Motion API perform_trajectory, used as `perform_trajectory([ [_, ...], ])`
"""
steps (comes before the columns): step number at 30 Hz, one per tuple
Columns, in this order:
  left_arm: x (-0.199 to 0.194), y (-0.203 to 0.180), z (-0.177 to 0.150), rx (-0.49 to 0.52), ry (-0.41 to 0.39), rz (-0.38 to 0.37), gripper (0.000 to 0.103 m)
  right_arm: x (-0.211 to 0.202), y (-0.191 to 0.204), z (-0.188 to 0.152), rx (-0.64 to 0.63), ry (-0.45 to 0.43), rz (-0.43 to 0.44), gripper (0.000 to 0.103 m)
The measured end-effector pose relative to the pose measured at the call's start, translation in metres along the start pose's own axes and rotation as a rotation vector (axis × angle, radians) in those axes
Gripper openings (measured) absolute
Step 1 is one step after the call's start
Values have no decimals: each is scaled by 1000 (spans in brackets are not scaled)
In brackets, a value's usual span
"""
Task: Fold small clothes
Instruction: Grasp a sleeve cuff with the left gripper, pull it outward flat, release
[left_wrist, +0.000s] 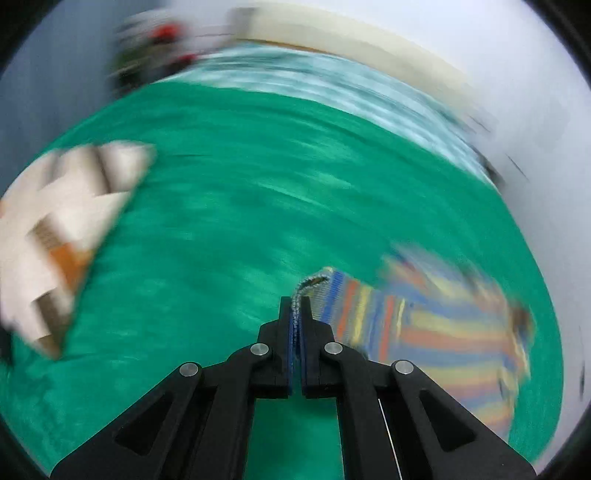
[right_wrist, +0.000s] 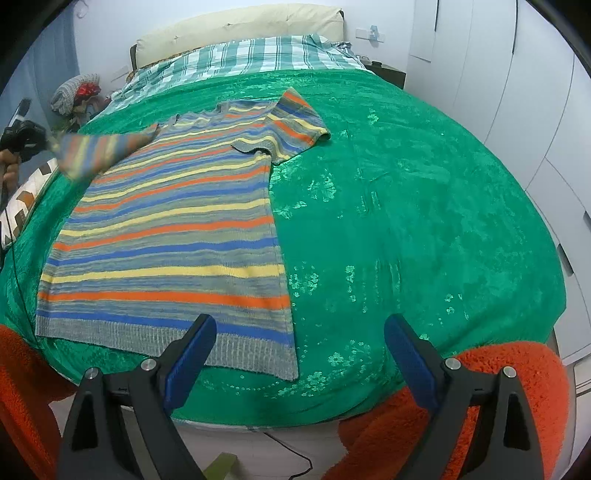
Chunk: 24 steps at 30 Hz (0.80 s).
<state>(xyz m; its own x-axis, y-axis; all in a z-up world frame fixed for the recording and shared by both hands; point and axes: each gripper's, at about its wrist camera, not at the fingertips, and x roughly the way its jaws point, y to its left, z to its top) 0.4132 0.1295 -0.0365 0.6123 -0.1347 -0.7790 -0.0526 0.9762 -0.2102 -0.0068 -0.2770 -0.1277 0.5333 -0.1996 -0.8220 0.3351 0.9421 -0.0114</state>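
A small striped knit sweater (right_wrist: 173, 236), grey with blue, yellow and orange bands, lies flat on the green bedspread (right_wrist: 406, 221). Its right sleeve (right_wrist: 295, 122) lies spread out. My left gripper (left_wrist: 296, 306) is shut on the cuff of the left sleeve (left_wrist: 314, 282) and holds it lifted over the sweater; that view is motion-blurred. The lifted sleeve (right_wrist: 99, 151) also shows in the right wrist view, with the left gripper (right_wrist: 26, 136) at the far left. My right gripper (right_wrist: 299, 354) is open and empty, above the bed's near edge by the sweater's hem.
A checked pillow (right_wrist: 251, 55) and a cream headboard (right_wrist: 240, 22) lie at the far end. A patterned cushion (left_wrist: 55, 236) sits left of the bed. White wardrobe doors (right_wrist: 535, 110) stand on the right. Orange fleece sleeves (right_wrist: 517, 387) flank the right gripper.
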Motion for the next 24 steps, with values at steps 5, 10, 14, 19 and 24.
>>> perform_trajectory([
  [5, 24, 25, 7, -1, 29, 134, 0, 6, 5, 0, -13, 20, -4, 92],
  [10, 36, 38, -9, 18, 31, 257, 0, 11, 9, 0, -28, 36, -2, 92],
  [14, 46, 73, -13, -27, 49, 348, 0, 12, 8, 0, -29, 41, -6, 92],
  [19, 60, 87, -17, -20, 77, 399, 0, 16, 3, 1, -12, 57, -12, 92],
  [24, 82, 91, -26, -17, 107, 443, 0, 19, 3, 1, -12, 70, -18, 92],
])
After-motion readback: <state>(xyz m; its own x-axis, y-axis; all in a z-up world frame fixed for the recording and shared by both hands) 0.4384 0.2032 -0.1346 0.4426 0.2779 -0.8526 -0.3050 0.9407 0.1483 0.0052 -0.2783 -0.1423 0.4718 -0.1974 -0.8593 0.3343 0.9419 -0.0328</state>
